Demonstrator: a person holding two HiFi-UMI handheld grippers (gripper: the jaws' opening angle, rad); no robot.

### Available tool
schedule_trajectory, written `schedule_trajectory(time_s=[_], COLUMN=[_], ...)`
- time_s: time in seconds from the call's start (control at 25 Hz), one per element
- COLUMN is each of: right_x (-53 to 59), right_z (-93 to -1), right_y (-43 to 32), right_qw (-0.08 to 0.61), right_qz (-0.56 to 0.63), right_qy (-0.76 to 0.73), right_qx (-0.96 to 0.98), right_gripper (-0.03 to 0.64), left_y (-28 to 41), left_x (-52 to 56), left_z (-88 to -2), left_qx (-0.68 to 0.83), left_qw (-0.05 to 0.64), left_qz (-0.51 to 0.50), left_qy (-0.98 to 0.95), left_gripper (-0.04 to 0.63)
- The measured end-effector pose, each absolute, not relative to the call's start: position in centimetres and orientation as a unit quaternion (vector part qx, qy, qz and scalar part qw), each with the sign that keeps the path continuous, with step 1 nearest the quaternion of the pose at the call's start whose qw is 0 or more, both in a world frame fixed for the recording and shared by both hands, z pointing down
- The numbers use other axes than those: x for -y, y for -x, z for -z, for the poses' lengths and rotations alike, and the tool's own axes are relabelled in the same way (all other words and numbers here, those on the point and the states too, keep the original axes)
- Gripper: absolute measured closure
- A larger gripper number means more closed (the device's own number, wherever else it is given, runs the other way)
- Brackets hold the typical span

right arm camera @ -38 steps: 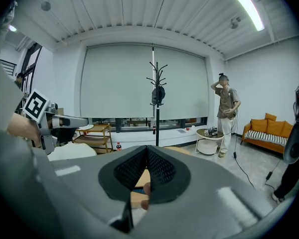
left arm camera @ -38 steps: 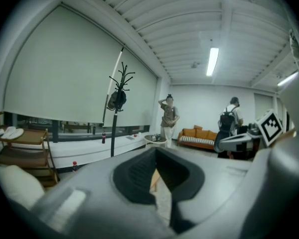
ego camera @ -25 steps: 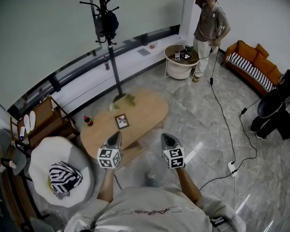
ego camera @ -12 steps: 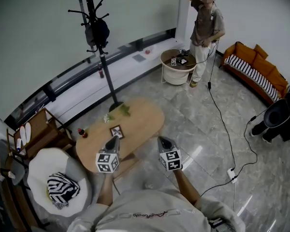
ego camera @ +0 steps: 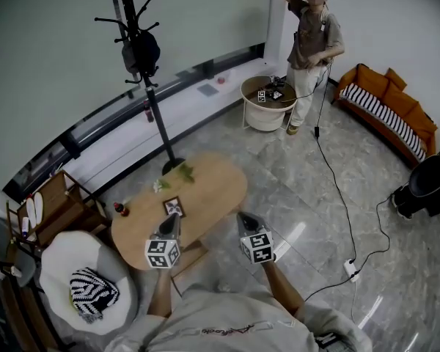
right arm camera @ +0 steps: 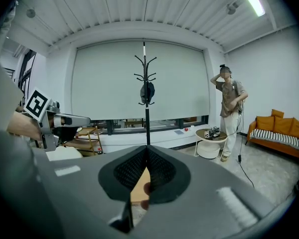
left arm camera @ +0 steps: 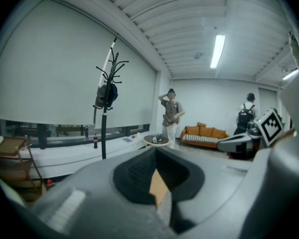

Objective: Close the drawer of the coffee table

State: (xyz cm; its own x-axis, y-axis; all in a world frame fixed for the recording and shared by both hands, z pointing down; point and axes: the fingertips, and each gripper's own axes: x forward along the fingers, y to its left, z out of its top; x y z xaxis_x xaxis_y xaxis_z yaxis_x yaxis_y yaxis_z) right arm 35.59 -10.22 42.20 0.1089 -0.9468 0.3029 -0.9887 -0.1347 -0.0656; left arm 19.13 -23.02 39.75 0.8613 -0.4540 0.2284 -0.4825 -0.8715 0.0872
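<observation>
The oval wooden coffee table (ego camera: 205, 189) stands in the middle of the room. Below its near edge a wooden part, seemingly the pulled-out drawer (ego camera: 191, 252), juts toward me. My left gripper (ego camera: 169, 224) is shut and empty, its tip over the table's near edge beside a small picture frame (ego camera: 174, 206). My right gripper (ego camera: 243, 218) is shut and empty too, hanging over the floor just right of the table. In the left gripper view the left gripper (left arm camera: 157, 152) shows closed jaws with tabletop (left arm camera: 159, 187) beyond; the right gripper (right arm camera: 147, 151) looks the same.
On the table are a plant (ego camera: 183, 171) and a red bottle (ego camera: 119, 209). A coat stand (ego camera: 143, 64) rises behind it. A white armchair (ego camera: 73, 259) sits at the left, a person (ego camera: 312, 42) and round side table (ego camera: 265, 103) at the back, a floor cable (ego camera: 345, 204) at the right.
Both grippers have moved forward, closer to the coffee table, and stayed shut. The left tip now reaches over the table's near edge.
</observation>
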Motion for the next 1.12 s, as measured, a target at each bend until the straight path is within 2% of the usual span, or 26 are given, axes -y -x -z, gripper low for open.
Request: schedule_trajectory(time_s=[0.8, 1.12], right_x=[16.4, 19.8], right_z=[-42.3, -42.1], right_y=[-36.4, -34.5], right_qw=[0.091, 0.101], right_qz=[-0.148, -0.151], right_qy=[-0.763, -0.766], right_qx=[0.622, 0.617], right_gripper=[0.611, 0.611], left_y=[-20.4, -17.9], left_x=[30.2, 33.9], left_z=[-40.4, -40.8], left_qx=[0.21, 0.208], left_qw=[0.088, 0.095], left_qz=[-0.1, -0.095], left_qy=[-0.969, -0.969], left_gripper=[0.595, 0.595])
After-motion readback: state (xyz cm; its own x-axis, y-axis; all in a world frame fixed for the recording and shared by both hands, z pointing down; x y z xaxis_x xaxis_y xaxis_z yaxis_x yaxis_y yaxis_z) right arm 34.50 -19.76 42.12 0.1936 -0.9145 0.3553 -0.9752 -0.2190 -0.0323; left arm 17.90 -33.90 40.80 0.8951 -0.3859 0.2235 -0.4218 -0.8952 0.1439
